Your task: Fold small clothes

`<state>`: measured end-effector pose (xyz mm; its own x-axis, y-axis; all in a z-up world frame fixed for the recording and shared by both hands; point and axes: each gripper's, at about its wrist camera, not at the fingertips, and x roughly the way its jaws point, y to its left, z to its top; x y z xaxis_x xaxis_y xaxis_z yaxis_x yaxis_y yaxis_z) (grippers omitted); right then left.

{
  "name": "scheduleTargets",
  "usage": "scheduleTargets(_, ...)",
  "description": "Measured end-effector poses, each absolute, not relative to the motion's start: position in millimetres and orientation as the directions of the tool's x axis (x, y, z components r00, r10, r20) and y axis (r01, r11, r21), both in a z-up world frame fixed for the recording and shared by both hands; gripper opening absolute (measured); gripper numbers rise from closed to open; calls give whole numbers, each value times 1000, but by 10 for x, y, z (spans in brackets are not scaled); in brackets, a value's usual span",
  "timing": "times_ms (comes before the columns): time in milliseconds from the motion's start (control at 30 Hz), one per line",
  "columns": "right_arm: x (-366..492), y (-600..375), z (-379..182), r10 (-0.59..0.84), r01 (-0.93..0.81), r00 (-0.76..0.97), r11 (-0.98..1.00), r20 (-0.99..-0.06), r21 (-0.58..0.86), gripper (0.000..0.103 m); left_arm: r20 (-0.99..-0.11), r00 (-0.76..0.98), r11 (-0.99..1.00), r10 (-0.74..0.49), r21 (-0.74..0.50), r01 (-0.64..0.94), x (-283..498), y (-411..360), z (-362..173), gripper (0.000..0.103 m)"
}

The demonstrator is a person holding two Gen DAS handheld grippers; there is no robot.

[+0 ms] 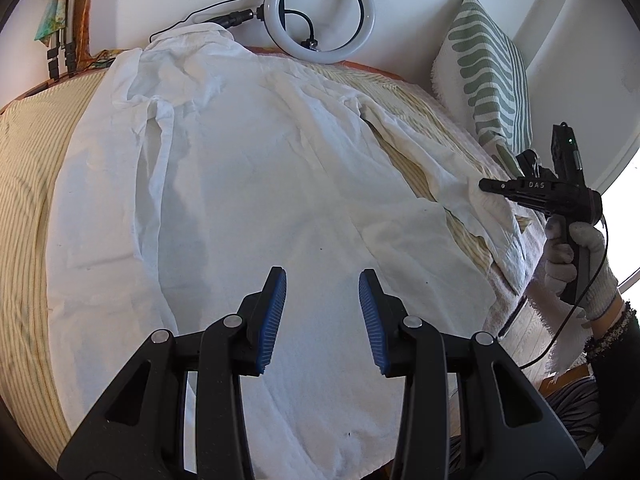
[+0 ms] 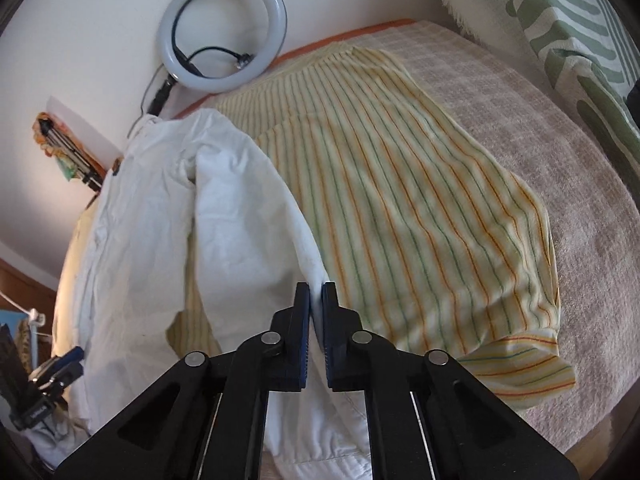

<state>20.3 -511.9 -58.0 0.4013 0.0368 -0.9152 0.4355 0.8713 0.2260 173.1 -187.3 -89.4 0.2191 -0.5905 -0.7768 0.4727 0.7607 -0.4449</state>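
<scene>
A white shirt (image 1: 256, 168) lies spread on a striped yellow cloth (image 1: 28, 184) on the bed. My left gripper (image 1: 322, 280) is open and empty, hovering over the shirt's lower middle. My right gripper (image 1: 486, 186) at the right of the left wrist view is shut on the end of the shirt's right sleeve (image 1: 448, 184). In the right wrist view the right gripper (image 2: 316, 292) pinches the white sleeve (image 2: 248, 216) edge between its blue pads, beside the striped cloth (image 2: 400, 200).
A ring light (image 1: 320, 12) leans on the wall behind the bed. A green-patterned pillow (image 1: 488, 68) stands at the right. A beige towel (image 2: 580, 200) covers the bed's right side. The bed edge is at the right by my gloved hand (image 1: 576, 264).
</scene>
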Motion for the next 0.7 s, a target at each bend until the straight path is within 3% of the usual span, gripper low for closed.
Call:
scheduleTargets(400,469,-4257,-182,117,285,515,911,-849,299,2,-768,229,762,-599,-457,459,1733,-1840,-869,38)
scheduleTargets(567,655,-3620,-410,182,139,439,954,-880,266,2,-764,225,759,-605,-468,453,1741,-1825,-871,38)
scheduleTargets(700,727,-3353,-736,338,78,309,922,-889,378,11,-756,211,747,-620,-486,454,1731,-1826,-861,38)
